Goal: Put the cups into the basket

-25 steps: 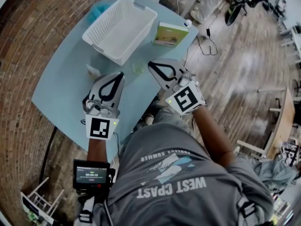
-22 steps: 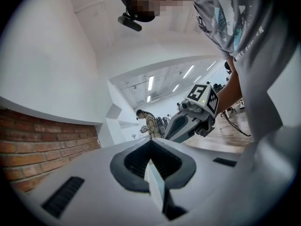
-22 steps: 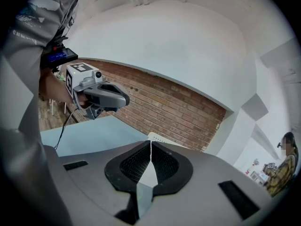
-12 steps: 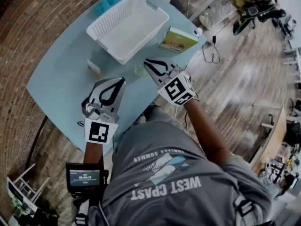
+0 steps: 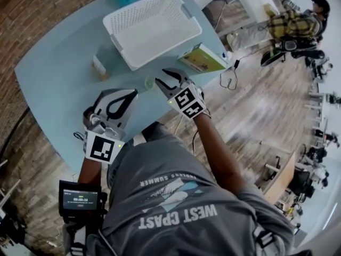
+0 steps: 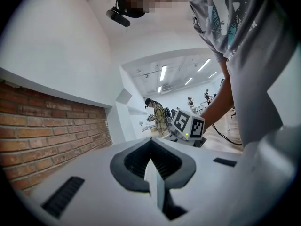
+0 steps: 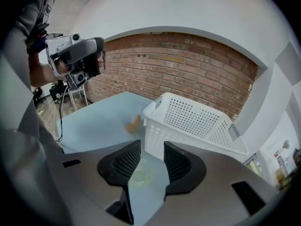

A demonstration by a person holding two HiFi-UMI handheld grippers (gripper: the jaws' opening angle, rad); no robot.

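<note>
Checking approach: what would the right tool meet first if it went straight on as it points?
Probably the clear cup on the table, depth unclear. The right tool has just been opening its jaws; the cup shows in their gap, ungripped.

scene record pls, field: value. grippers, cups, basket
left gripper: shut, nothing between the jaws
right gripper: jaws apart, just been opening; clear cup shows in the gap, pads not on it
clear cup: upright on the table, in front of the basket
amber object: on the table beside the basket, too blurred to name
basket: white, upright, no cups inside
</note>
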